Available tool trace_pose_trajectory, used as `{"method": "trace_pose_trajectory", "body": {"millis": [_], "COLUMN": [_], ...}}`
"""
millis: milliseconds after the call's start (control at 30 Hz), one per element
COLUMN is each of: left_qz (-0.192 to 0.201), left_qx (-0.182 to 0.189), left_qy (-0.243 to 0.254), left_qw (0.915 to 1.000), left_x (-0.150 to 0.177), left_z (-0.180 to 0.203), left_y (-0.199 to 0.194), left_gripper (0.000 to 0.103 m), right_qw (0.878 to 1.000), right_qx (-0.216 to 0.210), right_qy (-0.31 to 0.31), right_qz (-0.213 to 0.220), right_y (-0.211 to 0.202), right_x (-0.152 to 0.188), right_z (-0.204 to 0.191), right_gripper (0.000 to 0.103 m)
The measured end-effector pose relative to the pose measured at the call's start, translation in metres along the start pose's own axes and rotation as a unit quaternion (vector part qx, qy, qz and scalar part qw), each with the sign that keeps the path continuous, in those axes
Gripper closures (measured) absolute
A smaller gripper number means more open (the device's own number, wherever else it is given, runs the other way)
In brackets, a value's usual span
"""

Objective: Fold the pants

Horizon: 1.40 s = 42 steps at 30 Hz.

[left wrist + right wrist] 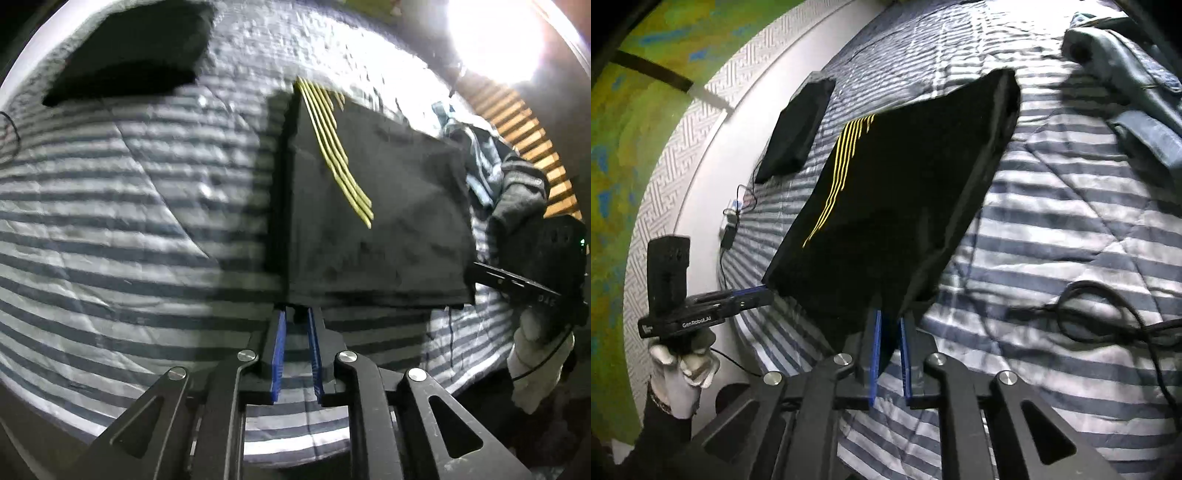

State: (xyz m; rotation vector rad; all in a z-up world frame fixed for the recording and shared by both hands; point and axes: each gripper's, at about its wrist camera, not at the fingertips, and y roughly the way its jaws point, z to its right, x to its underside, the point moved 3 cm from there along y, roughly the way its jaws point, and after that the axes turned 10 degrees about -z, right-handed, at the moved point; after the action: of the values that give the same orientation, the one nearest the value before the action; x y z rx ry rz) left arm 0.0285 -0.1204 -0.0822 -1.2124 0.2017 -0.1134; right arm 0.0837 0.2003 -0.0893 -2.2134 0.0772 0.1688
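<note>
I see the black pants (pixel 897 206), folded into a flat square with thin yellow stripes (pixel 838 173) down one side. They hang just above the striped blanket (pixel 1052 229). My right gripper (pixel 889 321) pinches one near corner; the dark cloth sits between its blue pads. My left gripper (pixel 297 314) is at the other near corner. Its jaws are almost together, but I cannot tell if they are pinching the cloth. A gloved hand (pixel 683 373) holds that tool. Another folded black cloth (pixel 794 133) lies further back. A blue-grey garment (pixel 1126 92) lies crumpled off to the right. A black cable (pixel 1108 314) loops across the blanket.
</note>
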Motion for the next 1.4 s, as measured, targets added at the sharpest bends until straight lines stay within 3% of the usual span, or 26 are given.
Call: {"method": "trace_pose_trajectory", "body": {"millis": [133, 233, 333, 433, 500, 533, 633, 700, 767, 800, 867, 1067, 1400], "left_qz": [0.048, 0.057, 0.03, -0.002, -0.024, -0.017, 0.01, 0.036, 0.058, 0.061, 0.062, 0.026, 0.047], "left_qx": [0.0, -0.006, 0.028, -0.001, -0.001, 0.017, 0.023, 0.034, 0.039, 0.042, 0.036, 0.053, 0.054], "left_qy": [0.029, 0.066, 0.079, 0.084, 0.069, 0.065, 0.054, 0.045, 0.021, 0.015, 0.001, -0.033, -0.025], "left_qw": [0.9984, 0.9962, 0.9961, 0.9964, 0.9974, 0.9976, 0.9982, 0.9978, 0.9973, 0.9972, 0.9975, 0.9977, 0.9971], "left_x": [-0.023, -0.059, -0.08, -0.085, -0.085, -0.085, -0.094, -0.107, -0.128, -0.14, -0.158, -0.196, -0.217], "left_z": [0.017, 0.045, 0.058, 0.053, 0.041, 0.037, 0.032, 0.028, 0.018, 0.017, 0.013, 0.007, 0.011], "left_y": [-0.027, -0.018, 0.006, 0.044, 0.063, 0.061, 0.038, 0.021, 0.009, 0.008, 0.012, 0.055, 0.074], "left_gripper": [0.09, 0.09, 0.09, 0.09, 0.091, 0.091, 0.087, 0.076, 0.057, 0.052, 0.038, 0.038, 0.042], "right_qw": [0.997, 0.993, 0.995, 0.998, 0.999, 0.999, 0.999, 0.998, 0.994, 0.99, 0.985, 0.991, 0.992], "right_qx": [-0.009, -0.004, -0.012, 0.013, 0.039, 0.04, 0.03, 0.023, 0.031, 0.04, 0.05, 0.022, 0.026], "right_qy": [0.002, -0.016, -0.017, -0.015, -0.014, -0.014, -0.019, -0.018, -0.01, 0.002, 0.029, 0.071, 0.058], "right_qz": [0.078, 0.121, 0.096, 0.06, 0.02, 0.014, 0.02, 0.06, 0.107, 0.135, 0.163, 0.11, 0.105], "right_y": [-0.037, -0.044, -0.018, 0.013, 0.039, 0.045, 0.036, 0.011, -0.012, -0.023, -0.033, -0.002, 0.015], "right_x": [-0.016, -0.039, -0.052, -0.056, -0.054, -0.052, -0.054, -0.061, -0.072, -0.076, -0.084, -0.101, -0.12], "right_z": [0.002, -0.005, -0.006, -0.005, 0.0, -0.001, 0.0, 0.001, 0.005, 0.011, 0.026, 0.055, 0.067], "right_gripper": [0.091, 0.091, 0.091, 0.091, 0.091, 0.091, 0.091, 0.083, 0.04, 0.034, 0.033, 0.033, 0.033]}}
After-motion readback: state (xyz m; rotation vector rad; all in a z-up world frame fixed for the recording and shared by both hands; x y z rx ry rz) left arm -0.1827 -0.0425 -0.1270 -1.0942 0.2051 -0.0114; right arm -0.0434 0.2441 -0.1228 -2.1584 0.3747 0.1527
